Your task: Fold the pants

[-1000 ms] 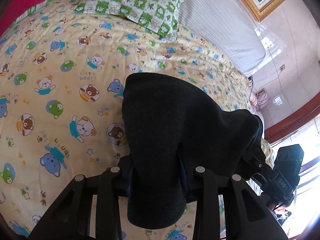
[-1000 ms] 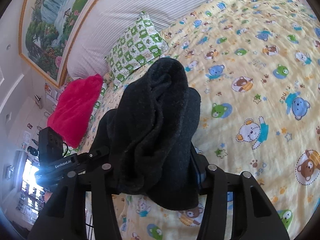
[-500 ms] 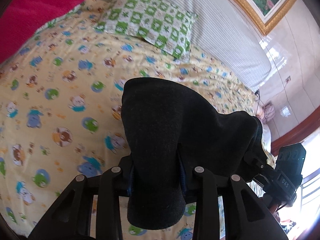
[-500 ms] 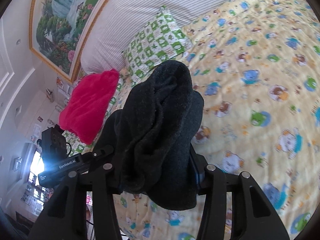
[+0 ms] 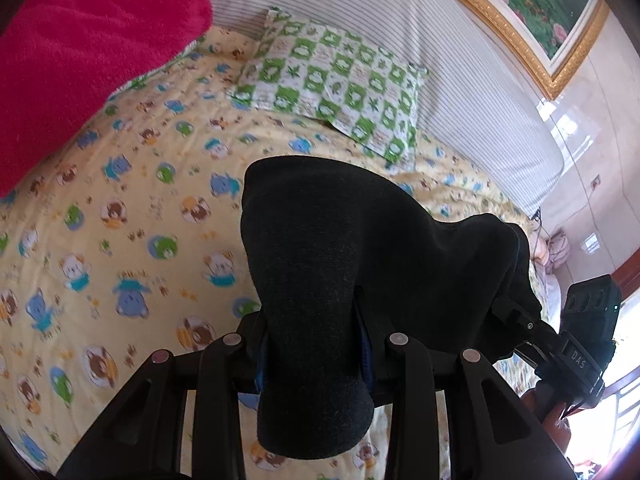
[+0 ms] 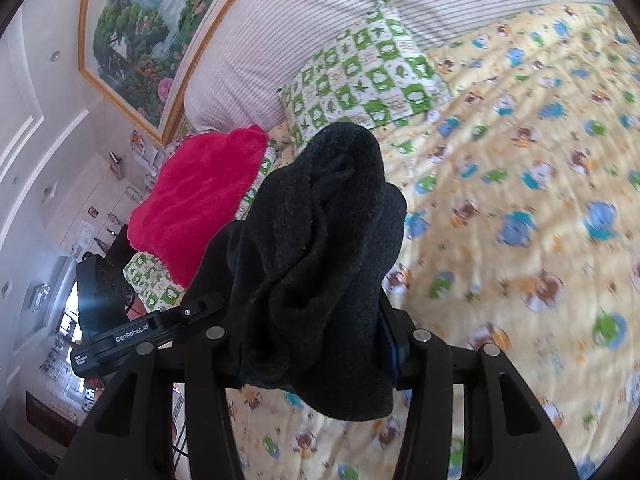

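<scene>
The black pants [image 5: 360, 264] hang in the air above the bed [image 5: 120, 208], held between the two tools. The left hand-held gripper [image 5: 316, 360] is clenched on one bunch of the cloth, and the right hand-held gripper [image 6: 316, 344] is clenched on another bunch; in each wrist view the fabric fills the gap between the jaws and spills over toward 6 o'clock. From the left view the cloth stretches away toward 3 o'clock, where the other tool appears.

The fabric looks thick, soft and matte, like knit or fleece. I judge it light and not fragile, but quite limp: it will sag and bunch and keep no shape by itself. It seems not slippery, so a pinch holds well. For a clean fold it is better to hold at the flat edge or corners than at a crumpled bunch.

At 12 o'clock lies a green checked pillow [image 5: 332, 88], at 10 o'clock a red plush blanket [image 5: 80, 60].
</scene>
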`<action>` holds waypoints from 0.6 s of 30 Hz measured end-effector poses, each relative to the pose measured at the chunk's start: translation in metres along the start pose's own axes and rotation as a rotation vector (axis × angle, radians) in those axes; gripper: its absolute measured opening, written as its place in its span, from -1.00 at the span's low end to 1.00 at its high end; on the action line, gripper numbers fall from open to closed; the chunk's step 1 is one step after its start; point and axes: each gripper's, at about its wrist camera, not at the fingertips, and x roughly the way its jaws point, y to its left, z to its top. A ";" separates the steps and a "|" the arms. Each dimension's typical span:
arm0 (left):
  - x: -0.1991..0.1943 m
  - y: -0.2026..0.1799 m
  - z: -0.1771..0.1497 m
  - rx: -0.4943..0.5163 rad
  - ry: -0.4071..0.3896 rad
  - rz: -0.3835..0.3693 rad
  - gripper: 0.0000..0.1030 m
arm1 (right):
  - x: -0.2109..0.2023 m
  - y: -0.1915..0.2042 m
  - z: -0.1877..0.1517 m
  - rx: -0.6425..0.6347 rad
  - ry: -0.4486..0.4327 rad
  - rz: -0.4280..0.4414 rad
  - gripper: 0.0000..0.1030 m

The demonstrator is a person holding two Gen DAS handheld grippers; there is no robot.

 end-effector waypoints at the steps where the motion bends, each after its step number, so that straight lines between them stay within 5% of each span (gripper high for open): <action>1: 0.001 0.001 0.003 0.002 -0.004 0.006 -0.34 | 0.004 0.001 0.003 -0.002 0.001 0.004 -0.02; 18: 0.030 0.016 0.053 0.011 -0.041 0.076 -0.34 | 0.060 0.002 0.048 -0.027 0.016 0.037 -0.02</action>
